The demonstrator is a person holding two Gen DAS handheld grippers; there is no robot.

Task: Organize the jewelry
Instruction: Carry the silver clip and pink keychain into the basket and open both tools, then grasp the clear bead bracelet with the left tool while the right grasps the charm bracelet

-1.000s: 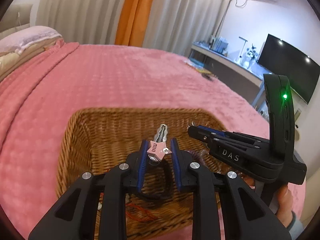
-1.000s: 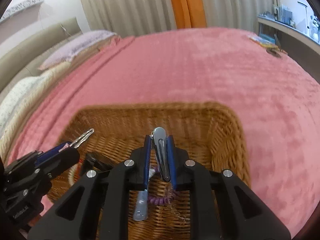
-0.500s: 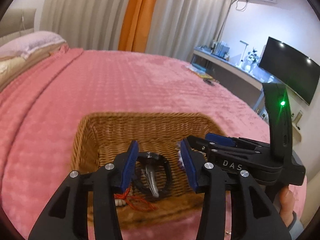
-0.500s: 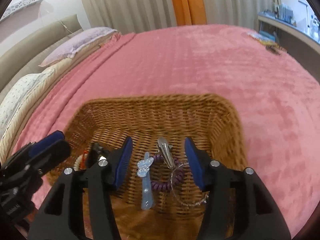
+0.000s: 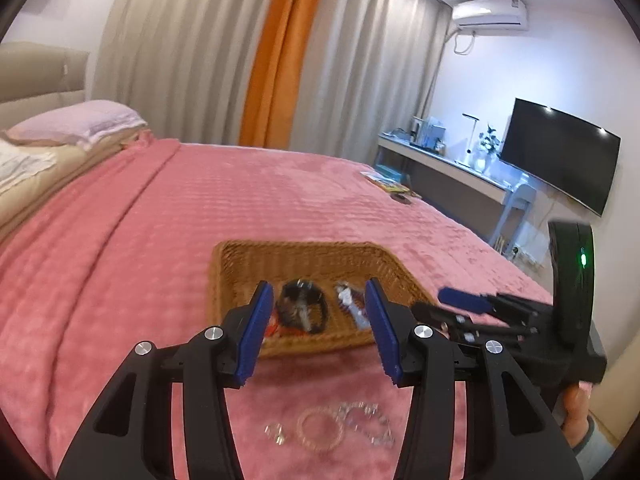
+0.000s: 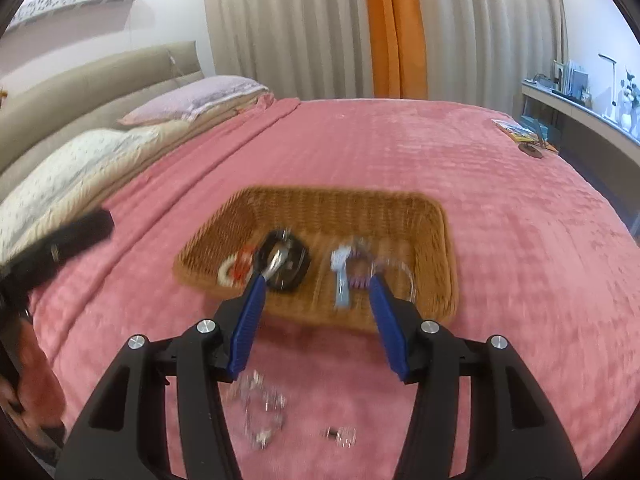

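A wicker basket (image 5: 300,246) sits on the pink blanket and holds a black band with a metal clip (image 5: 304,308), a pale blue clip (image 5: 352,308) and a purple coil tie (image 6: 360,280). My left gripper (image 5: 318,286) hovers short of the basket's near rim, its jaws opening with nothing between them. My right gripper (image 6: 317,280) is open and empty, also pulled back from the basket (image 6: 340,196). Below both, loose on the blanket, lie a clear beaded bracelet (image 5: 320,432) and small silver pieces (image 6: 260,404). The right gripper (image 5: 432,301) shows blurred beside the left.
Pillows (image 6: 192,96) and a headboard lie at the far left. A desk (image 5: 448,164) and a dark screen (image 5: 560,156) stand at the right wall. Books (image 6: 516,130) rest on the bed's far right corner. A hand (image 5: 576,404) holds the right gripper.
Both grippers let go of their hair clips, which now lie in the basket. Both opened and drew back and up, bringing the loose jewelry on the blanket into view.
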